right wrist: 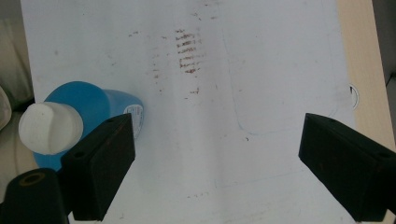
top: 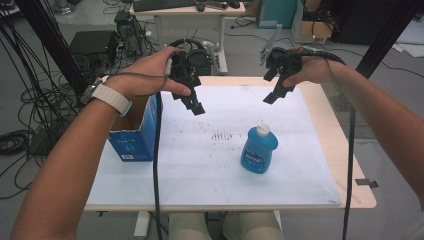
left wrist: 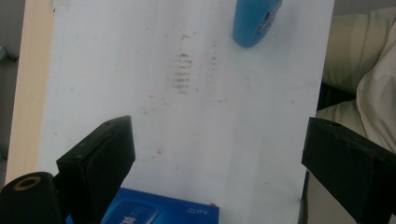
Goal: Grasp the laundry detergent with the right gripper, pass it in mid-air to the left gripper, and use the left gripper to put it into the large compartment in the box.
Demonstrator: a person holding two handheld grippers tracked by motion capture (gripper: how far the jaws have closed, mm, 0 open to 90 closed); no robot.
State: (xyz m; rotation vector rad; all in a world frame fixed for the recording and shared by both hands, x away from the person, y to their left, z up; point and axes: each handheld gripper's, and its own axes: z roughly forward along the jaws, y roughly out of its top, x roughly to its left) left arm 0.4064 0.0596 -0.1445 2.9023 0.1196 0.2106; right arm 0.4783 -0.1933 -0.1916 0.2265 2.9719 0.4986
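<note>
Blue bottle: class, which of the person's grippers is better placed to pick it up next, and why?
Probably the right gripper: it hangs open above the upright blue bottle, closer than the left gripper, which hangs open nearer the blue box.

A bright blue bottle (top: 259,155) with a white cap (top: 263,130) and a white-lettered label stands on a white sheet (top: 210,170) smudged with brown streaks. Left of the bottle, a blue box (top: 134,142) carries white print. Pale wood edges the worktop (top: 327,120). Both grippers' fingers (left wrist: 100,161) are matte black.
</note>
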